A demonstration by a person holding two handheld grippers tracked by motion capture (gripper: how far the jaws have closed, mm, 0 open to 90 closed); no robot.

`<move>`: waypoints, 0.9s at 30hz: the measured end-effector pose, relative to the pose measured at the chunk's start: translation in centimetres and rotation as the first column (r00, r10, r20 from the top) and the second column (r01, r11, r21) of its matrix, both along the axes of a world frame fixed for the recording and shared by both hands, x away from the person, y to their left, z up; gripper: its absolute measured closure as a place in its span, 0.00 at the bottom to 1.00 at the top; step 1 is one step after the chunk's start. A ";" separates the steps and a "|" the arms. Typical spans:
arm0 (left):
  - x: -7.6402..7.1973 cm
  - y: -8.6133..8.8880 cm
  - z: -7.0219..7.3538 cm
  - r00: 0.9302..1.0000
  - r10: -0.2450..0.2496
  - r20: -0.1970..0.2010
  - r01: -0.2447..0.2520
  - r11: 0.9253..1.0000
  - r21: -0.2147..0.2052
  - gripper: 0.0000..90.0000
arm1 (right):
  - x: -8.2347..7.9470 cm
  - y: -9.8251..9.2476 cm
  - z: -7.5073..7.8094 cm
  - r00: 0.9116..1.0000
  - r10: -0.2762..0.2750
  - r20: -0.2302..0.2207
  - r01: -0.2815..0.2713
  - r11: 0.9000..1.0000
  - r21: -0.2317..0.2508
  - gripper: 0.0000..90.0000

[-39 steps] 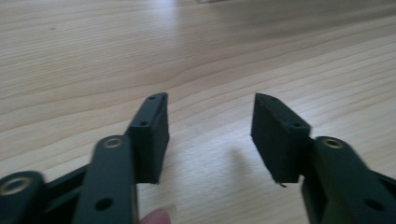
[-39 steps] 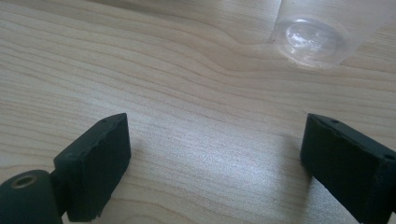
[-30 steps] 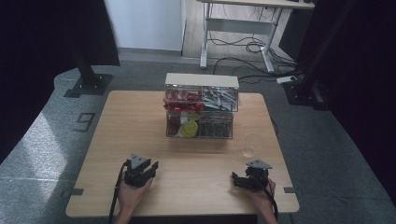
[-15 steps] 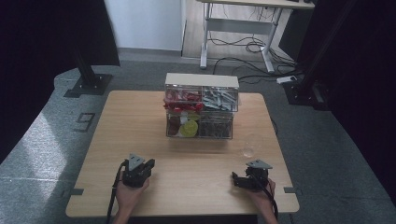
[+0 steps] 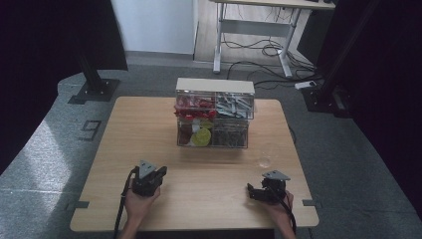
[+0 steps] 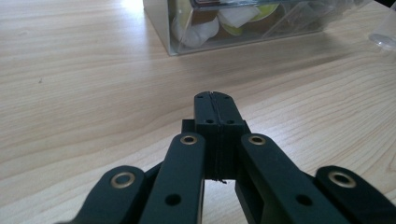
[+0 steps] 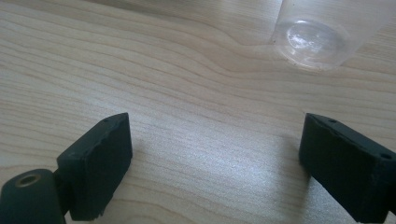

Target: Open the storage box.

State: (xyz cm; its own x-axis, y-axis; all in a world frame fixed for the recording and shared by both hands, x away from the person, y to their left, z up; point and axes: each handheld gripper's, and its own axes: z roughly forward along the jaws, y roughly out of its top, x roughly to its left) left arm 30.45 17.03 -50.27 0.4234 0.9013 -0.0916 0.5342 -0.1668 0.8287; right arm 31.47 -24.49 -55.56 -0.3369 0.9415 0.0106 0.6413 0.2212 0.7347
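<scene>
From above, the wooden table (image 5: 149,129) has bare room left and right of the clear compartment box (image 5: 214,119). The left gripper (image 5: 160,173) and right gripper (image 5: 250,191) sit near the near edge, with the clear plastic cup (image 5: 264,162) just beyond the right one.

In the left gripper view, the jaws are pressed together, holding nothing.

In the right gripper view, the matte jaws stand wide apart; the cup's round, see-through base (image 7: 312,44) lies ahead.

Matt pale wood table (image 5: 149,139); clear glossy plastic cup (image 7: 313,32).
</scene>
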 end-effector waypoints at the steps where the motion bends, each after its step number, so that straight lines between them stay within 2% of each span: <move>1: 0.2 -0.1 0.2 1.000 -0.004 0.002 0.004 1.000 -0.001 1.00 | 0.0 0.0 0.0 1.000 0.001 0.002 -0.001 1.000 -0.001 0.12; 4: 0.7 -0.3 0.7 1.000 -0.015 0.013 0.015 1.000 -0.005 1.00 | 0.0 0.0 0.0 1.000 0.002 0.002 -0.002 1.000 -0.001 0.12; 11: 1.1 -0.2 1.1 1.000 -0.023 0.017 0.023 1.000 -0.015 1.00 | 0.0 0.0 0.0 1.000 0.002 0.002 -0.002 1.000 -0.001 0.12; 27: 2.3 -0.3 0.8 0.999 -0.037 -0.008 0.036 0.999 -0.036 1.00 | 0.0 0.1 0.0 1.000 0.007 0.007 -0.007 1.000 0.000 0.14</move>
State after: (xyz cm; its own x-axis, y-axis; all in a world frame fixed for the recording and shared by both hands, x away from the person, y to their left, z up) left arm 32.79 16.70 -49.42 0.4552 0.8812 -0.1273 0.5353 -0.1566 0.8300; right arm 31.43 -24.43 -55.53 -0.3433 0.9392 0.0087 0.6349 0.2252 0.7391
